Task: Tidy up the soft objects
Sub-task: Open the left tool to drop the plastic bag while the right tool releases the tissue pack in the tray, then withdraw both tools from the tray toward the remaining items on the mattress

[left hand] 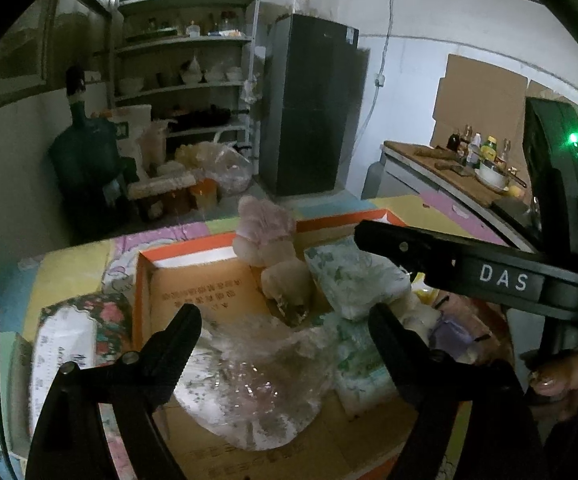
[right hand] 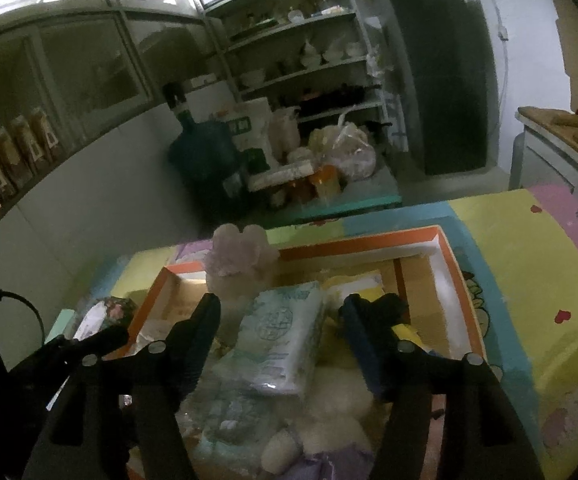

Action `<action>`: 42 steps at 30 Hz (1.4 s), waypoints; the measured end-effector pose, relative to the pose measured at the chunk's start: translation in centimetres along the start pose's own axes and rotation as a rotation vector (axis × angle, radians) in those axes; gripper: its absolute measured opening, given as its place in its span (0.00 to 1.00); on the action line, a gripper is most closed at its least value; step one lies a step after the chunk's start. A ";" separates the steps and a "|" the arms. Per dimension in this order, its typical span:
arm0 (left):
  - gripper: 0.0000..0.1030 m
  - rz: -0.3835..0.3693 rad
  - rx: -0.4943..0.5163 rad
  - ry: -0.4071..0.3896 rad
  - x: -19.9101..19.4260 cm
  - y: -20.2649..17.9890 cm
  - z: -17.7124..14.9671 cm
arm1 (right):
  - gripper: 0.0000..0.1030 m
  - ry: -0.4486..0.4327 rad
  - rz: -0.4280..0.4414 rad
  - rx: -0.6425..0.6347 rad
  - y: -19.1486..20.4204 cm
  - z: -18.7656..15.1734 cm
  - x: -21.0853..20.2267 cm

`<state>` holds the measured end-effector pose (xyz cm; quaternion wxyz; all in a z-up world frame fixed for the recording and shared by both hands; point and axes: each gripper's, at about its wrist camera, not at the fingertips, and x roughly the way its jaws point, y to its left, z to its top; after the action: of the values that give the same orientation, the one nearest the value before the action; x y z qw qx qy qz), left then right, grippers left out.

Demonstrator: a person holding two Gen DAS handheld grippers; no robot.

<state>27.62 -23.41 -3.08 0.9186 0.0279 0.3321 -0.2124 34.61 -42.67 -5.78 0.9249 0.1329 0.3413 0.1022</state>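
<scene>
Left wrist view: left gripper (left hand: pixel 285 316) has its jaws spread, pinching nothing, above a clear bag (left hand: pixel 249 380) lying at the near end of the orange box (left hand: pixel 141 276). The bag is loose and slippery, so it could slide or snag on a fingertip. The right gripper (left hand: pixel 373 276) crosses in from the right, close enough for the 2 tools to knock. A pink plush (left hand: pixel 263 236) stands at the far side; a floral box (left hand: pixel 69 332) sits outside, left. Right wrist view: right gripper (right hand: pixel 279 312) also spread, empty, straddling a tissue pack (right hand: pixel 285 340) w/o pressing it; the pack leans on other items and may tip. A cream plush (right hand: pixel 329 420) crowds the near side, yellow cloth (right hand: pixel 369 292) far right.
</scene>
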 end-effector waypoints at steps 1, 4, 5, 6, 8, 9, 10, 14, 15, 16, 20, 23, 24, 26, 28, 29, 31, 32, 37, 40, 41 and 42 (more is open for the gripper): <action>0.83 0.004 0.000 -0.010 -0.3 0.1 0.1 | 0.66 -0.007 0.001 -0.001 -0.1 -0.1 -0.4; 0.83 0.014 -0.002 -0.040 -1.5 0.4 0.2 | 0.66 -0.028 0.006 -0.008 0.4 -0.2 -1.3; 0.83 0.019 -0.003 -0.055 -2.0 0.5 0.3 | 0.66 -0.034 0.006 -0.011 0.5 -0.2 -1.6; 0.83 0.024 -0.003 -0.066 -2.3 0.4 0.3 | 0.66 -0.041 0.006 -0.016 0.7 -0.3 -2.0; 0.83 0.034 -0.001 -0.091 -3.2 0.5 0.5 | 0.67 -0.056 0.004 -0.022 1.0 -0.4 -2.6; 0.83 0.038 -0.001 -0.099 -3.5 0.6 0.5 | 0.67 -0.062 0.003 -0.023 1.1 -0.4 -2.9; 0.83 0.042 -0.001 -0.109 -3.9 0.7 0.5 | 0.69 -0.068 0.003 -0.024 1.3 -0.5 -3.2; 0.83 0.054 -0.003 -0.142 -5.4 1.0 0.5 | 0.71 -0.082 0.007 -0.028 2.2 -0.7 -4.3; 0.83 0.057 -0.004 -0.150 -5.8 1.1 0.5 | 0.71 -0.085 0.005 -0.031 2.4 -0.8 -4.6; 0.83 0.059 -0.005 -0.158 -6.1 1.1 0.4 | 0.71 -0.092 0.002 -0.036 2.8 -0.8 -4.9; 0.83 0.072 -0.006 -0.189 -7.9 1.6 0.1 | 0.71 -0.118 -0.002 -0.047 4.1 -1.1 -6.2; 0.83 0.080 -0.012 -0.210 -9.1 2.1 -0.2 | 0.72 -0.135 -0.002 -0.058 5.1 -1.4 -7.2; 0.83 0.082 -0.016 -0.216 -9.5 2.3 -0.3 | 0.73 -0.141 -0.004 -0.064 5.6 -1.6 -7.6; 0.83 0.087 -0.022 -0.226 -10.2 2.7 -0.5 | 0.73 -0.152 -0.007 -0.074 6.3 -1.9 -8.2; 0.83 0.092 -0.026 -0.235 -10.9 3.0 -0.7 | 0.73 -0.161 -0.011 -0.085 7.0 -2.1 -8.8; 0.83 0.095 -0.028 -0.240 -11.2 3.2 -0.8 | 0.73 -0.165 -0.011 -0.089 7.4 -2.3 -9.1; 0.83 0.101 -0.031 -0.251 -11.9 3.6 -1.0 | 0.73 -0.172 -0.007 -0.095 8.2 -2.6 -9.6; 0.83 0.103 -0.032 -0.256 -12.3 3.8 -1.2 | 0.73 -0.175 -0.005 -0.097 8.6 -2.7 -9.8; 0.83 0.115 -0.042 -0.273 -14.0 4.9 -1.9 | 0.73 -0.193 -0.002 -0.118 10.7 -3.7 -11.0; 0.83 0.122 -0.052 -0.280 -14.9 5.8 -2.4 | 0.73 -0.199 0.005 -0.127 12.0 -4.3 -11.5; 0.83 0.125 -0.056 -0.282 -15.3 6.1 -2.5 | 0.73 -0.200 0.006 -0.130 12.4 -4.5 -11.6; 0.83 0.128 -0.060 -0.284 -15.6 6.4 -2.7 | 0.73 -0.202 0.006 -0.133 12.8 -4.7 -11.8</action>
<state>17.89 -11.28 3.96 0.9684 -0.0088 0.2027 -0.1449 21.48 -33.03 1.97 0.9610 0.0818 0.2386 0.1136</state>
